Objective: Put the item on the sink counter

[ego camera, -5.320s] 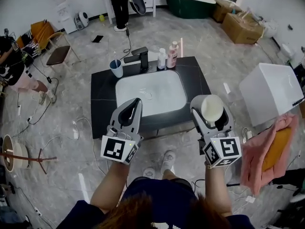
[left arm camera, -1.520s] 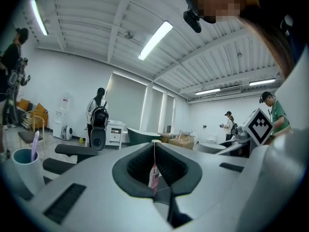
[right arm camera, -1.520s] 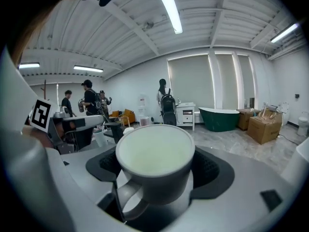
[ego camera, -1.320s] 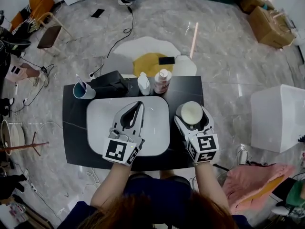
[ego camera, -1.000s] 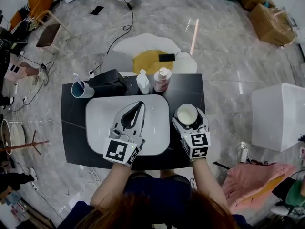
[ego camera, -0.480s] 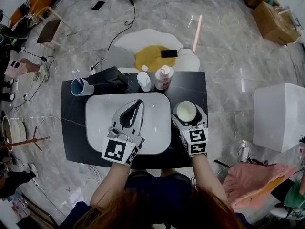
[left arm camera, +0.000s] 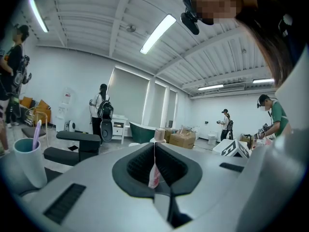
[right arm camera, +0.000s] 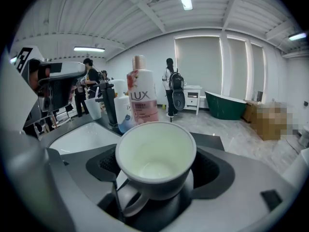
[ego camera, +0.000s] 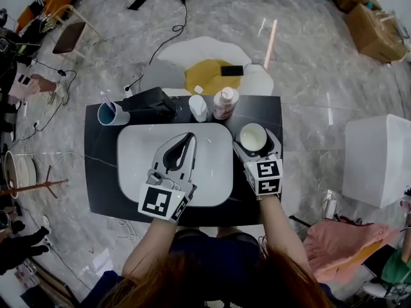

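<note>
Cup, clamped in the right gripper's jaws, hangs lower than a second ago, over the desk at 3 o'clock of the basin; release looks near. Left gripper jaws are together, empty.

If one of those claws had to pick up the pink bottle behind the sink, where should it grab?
Probably round the straight middle of the pink bottle, coming in from the right: it stands upright, and the white bottle crowds its left side.

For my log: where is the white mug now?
In the head view, the white mug is held in the right hand-held gripper, over the black counter right of the basin.
</note>
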